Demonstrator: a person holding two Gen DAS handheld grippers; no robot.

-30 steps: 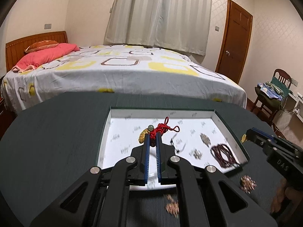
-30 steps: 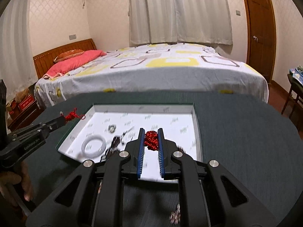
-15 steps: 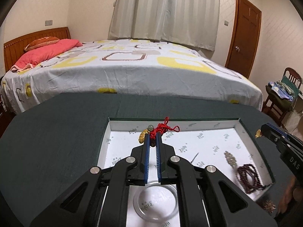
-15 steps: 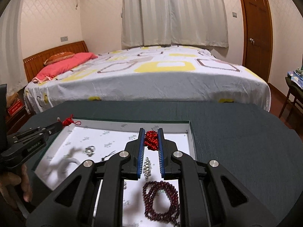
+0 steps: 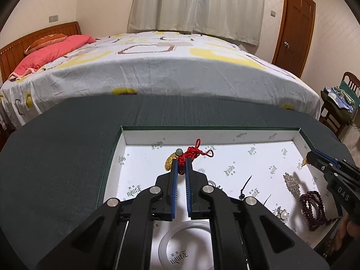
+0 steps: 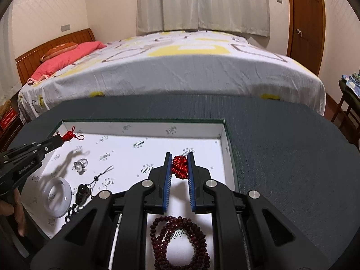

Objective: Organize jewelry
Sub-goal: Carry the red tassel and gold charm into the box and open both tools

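jewelry in a white-lined tray (image 5: 297, 142): at frame centre the left gripper (image 5: 181, 168) pinches a red knotted cord charm (image 5: 191, 154), the right gripper (image 6: 180, 165) a red knot (image 6: 180, 166). light, limp, snag-prone pieces, likely best held at the knot.

My left wrist camera sits just behind my left gripper (image 5: 181, 168), close above the white tray (image 5: 225, 136), facing the bed (image 5: 168, 67) ahead. My right wrist camera looks the same way along my right gripper (image 6: 180, 165), equally near. Both views share the tray, the clear bangle (image 5: 186, 240) (image 6: 57, 196), the dark bead bracelet (image 5: 315, 209) (image 6: 180, 243) and each other's gripper.
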